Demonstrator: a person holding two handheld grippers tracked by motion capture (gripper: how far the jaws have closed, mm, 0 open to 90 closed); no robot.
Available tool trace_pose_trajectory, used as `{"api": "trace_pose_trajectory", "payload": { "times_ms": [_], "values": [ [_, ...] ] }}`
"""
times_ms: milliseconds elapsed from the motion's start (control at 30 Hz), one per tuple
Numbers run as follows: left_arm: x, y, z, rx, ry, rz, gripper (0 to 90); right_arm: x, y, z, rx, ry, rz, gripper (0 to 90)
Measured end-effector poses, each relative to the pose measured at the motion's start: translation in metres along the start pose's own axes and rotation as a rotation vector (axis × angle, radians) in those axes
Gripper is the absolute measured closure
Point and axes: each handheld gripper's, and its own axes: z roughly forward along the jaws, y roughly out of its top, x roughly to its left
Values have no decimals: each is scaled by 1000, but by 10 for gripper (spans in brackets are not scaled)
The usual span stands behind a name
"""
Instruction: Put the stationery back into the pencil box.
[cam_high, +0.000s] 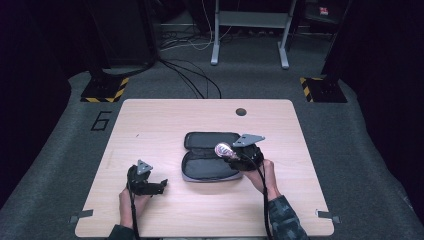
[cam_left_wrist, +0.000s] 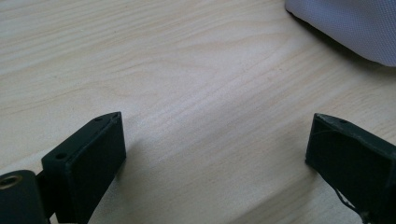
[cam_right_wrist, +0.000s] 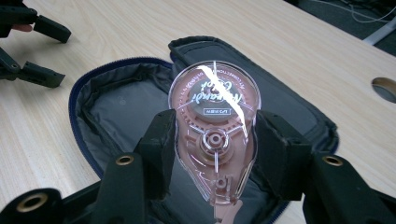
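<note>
A grey zip case (cam_high: 210, 162) lies open in the middle of the wooden table (cam_high: 150, 120), its dark lining up (cam_right_wrist: 121, 107). My right gripper (cam_high: 231, 153) hangs over the case's right half, shut on a clear pink correction tape dispenser (cam_right_wrist: 215, 135) (cam_high: 223, 149); both pads press its sides. My left gripper (cam_high: 161, 185) rests low on the table left of the case, jaws wide apart with only bare wood between them (cam_left_wrist: 215, 158). A corner of the grey case (cam_left_wrist: 345, 23) shows at the top right of the left gripper view. The left gripper (cam_right_wrist: 35, 49) also shows far off in the right gripper view.
A round cable hole (cam_high: 241, 111) sits near the table's far edge. Beyond the table are floor cables (cam_high: 195, 80), a metal frame's legs (cam_high: 250, 40) and two stands on striped bases (cam_high: 105, 90). Bare wood surrounds the case on every side.
</note>
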Motion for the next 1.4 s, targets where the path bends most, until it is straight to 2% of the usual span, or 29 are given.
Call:
{"api": "trace_pose_trajectory", "payload": {
  "times_ms": [133,200,600,867,967,1033,1133,1200,1267,1300,1400],
  "values": [
    [0,0,0,0,-1,0,47,1,0,11,11,16,-2,496],
    [1,0,-1,10,-3,12,47,1,-1,18,27,24,7,496],
    [0,0,0,4,0,5,48,1,-8,41,59,51,36,496],
    [0,0,0,-3,0,-2,49,4,-13,57,115,61,37,495],
    [0,0,0,-4,1,-1,48,8,-18,67,171,61,48,495],
    [0,0,0,-4,0,-1,49,7,-19,70,173,63,46,495],
    [0,0,0,-3,0,-3,49,9,-22,76,205,65,66,493],
    [0,0,0,-5,1,0,49,8,-22,77,207,70,54,492],
    [0,0,0,-4,0,-3,49,8,-22,78,215,70,58,480],
    [0,0,0,-3,1,-2,49,9,-21,77,213,71,80,370],
    [0,0,1,-14,7,-2,49,7,-21,74,211,79,81,283]
  ]
}}
